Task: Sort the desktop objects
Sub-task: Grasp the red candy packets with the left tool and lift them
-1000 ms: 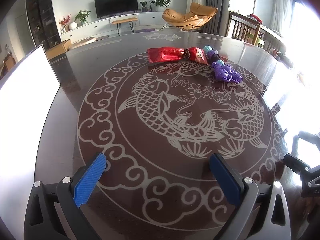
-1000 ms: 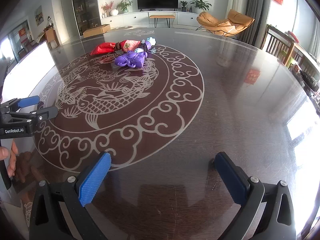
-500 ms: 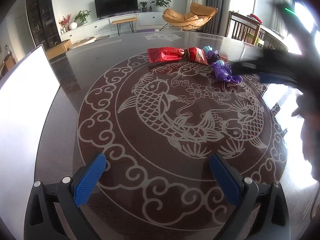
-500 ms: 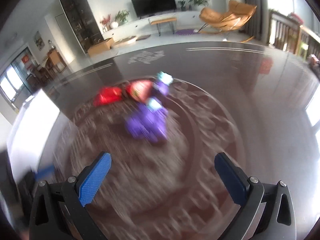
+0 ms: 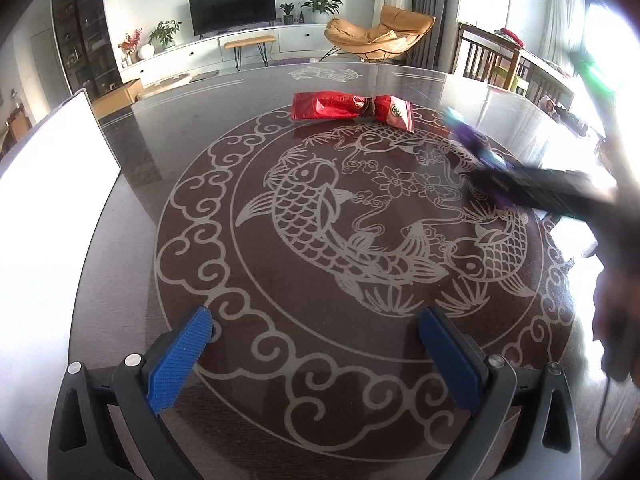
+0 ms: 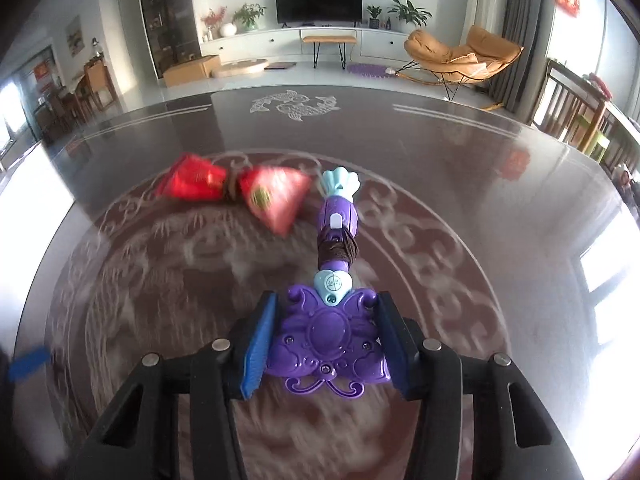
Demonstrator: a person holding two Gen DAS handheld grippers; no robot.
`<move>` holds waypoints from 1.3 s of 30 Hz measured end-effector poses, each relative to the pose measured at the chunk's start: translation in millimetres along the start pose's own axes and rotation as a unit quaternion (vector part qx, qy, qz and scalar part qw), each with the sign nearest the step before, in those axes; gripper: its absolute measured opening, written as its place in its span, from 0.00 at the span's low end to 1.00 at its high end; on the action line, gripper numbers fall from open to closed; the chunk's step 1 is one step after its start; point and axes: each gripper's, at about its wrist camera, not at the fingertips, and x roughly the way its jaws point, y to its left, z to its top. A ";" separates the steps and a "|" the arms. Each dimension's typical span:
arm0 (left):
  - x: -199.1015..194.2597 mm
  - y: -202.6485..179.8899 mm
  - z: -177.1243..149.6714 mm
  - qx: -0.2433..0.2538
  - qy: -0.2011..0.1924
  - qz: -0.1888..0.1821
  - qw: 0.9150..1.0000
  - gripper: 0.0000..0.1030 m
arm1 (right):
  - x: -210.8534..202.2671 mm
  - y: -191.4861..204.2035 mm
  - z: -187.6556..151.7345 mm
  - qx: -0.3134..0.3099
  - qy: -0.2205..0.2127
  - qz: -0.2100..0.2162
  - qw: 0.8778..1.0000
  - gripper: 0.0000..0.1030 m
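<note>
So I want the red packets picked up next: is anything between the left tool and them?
Nothing visible. The left tool hangs open over bare table, and the red packets lie beyond it across the fish pattern. The right tool, off to the side, has just been closing around the purple toy.

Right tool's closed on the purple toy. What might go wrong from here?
The right tool, jaws just closed, grips only the purple toy's wide end; its long handle sticks out and could swing or twist free.
Its tip lies close to the red packets and may drag them.
</note>
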 end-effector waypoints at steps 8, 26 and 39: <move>3.9 -4.1 7.0 0.026 0.005 -0.017 0.999 1.00 | -60.9 -32.1 -83.5 0.001 -0.013 -0.007 1.000 0.58; 107.8 -84.8 184.8 0.406 0.008 0.031 0.913 1.00 | -70.8 -52.2 -89.9 0.022 -0.013 0.029 0.999 0.82; 119.9 -52.9 206.1 0.211 0.049 -0.117 0.969 0.21 | -71.5 -49.6 -90.2 0.022 -0.013 0.029 0.999 0.82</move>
